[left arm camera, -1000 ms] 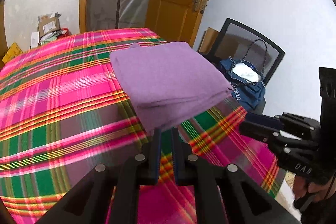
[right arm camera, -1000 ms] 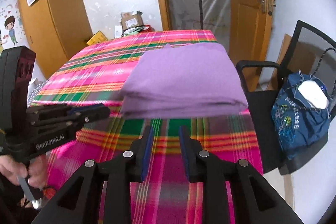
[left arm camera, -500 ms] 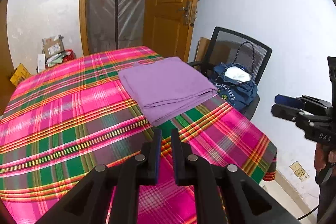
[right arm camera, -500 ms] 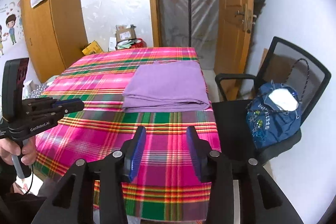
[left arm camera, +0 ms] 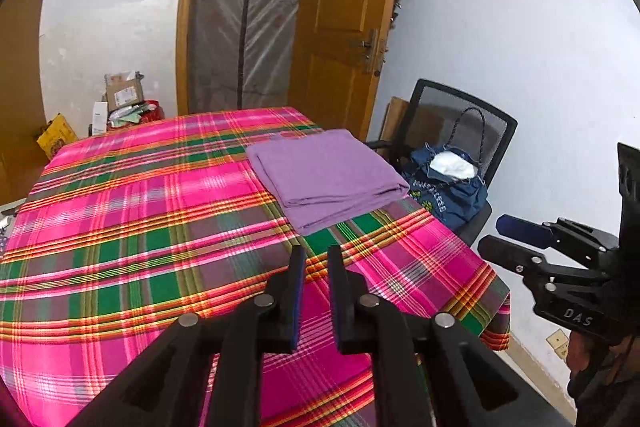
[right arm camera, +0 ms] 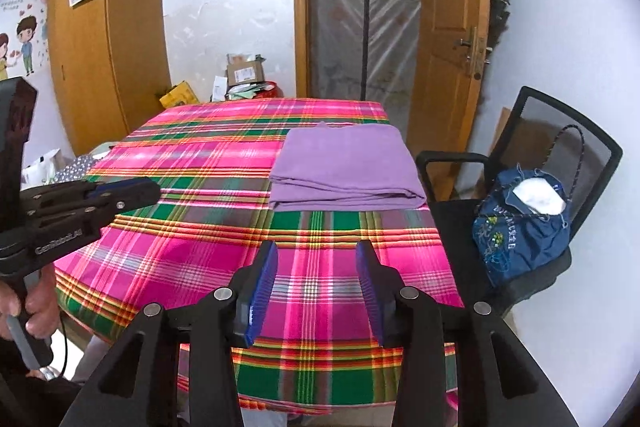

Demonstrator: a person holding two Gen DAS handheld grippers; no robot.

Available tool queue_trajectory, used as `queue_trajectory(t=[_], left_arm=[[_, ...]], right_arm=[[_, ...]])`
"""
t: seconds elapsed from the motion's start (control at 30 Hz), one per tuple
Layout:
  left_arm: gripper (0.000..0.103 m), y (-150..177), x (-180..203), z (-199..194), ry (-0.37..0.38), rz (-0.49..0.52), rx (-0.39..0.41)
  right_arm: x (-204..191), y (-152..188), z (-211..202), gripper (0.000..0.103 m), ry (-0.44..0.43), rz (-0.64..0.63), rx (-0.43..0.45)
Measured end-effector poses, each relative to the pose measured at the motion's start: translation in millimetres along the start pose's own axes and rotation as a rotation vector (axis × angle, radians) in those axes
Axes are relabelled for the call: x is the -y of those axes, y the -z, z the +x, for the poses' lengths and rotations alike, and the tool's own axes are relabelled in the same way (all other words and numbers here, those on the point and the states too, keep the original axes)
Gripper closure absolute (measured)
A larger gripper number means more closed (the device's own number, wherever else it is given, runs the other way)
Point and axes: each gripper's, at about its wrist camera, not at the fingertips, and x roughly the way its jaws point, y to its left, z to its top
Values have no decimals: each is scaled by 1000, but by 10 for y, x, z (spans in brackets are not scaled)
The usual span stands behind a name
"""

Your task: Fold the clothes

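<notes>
Folded purple cloth point(right arm camera: 346, 163) on plaid tablecloth point(right arm camera: 192, 187), both tongs empty, apart.

"DAS" marks the right hand-held gripper point(left arm camera: 520, 243); "GenRobot.AI" the left hand-held gripper point(right arm camera: 148, 193).

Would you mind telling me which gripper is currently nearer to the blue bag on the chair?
Right. The right gripper hangs over the table edge beside the blue bag; the left gripper, empty too, is farther across the tablecloth.
</notes>
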Motion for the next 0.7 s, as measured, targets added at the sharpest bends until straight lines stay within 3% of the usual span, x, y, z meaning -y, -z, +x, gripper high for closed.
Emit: queue_trajectory(t=[0.07,0.33,0.7], left_arm=[[82,9,-18,-58,-11,-7,19],[81,35,84,-142,-32,43,91],[81,-16,33,248,39,31,24]], right_arm=[[-34,-4,-5,61,12,-2,15],[-143,-39,-1,61,20,-8,103],[-17,-37,361,61,45,7,101]])
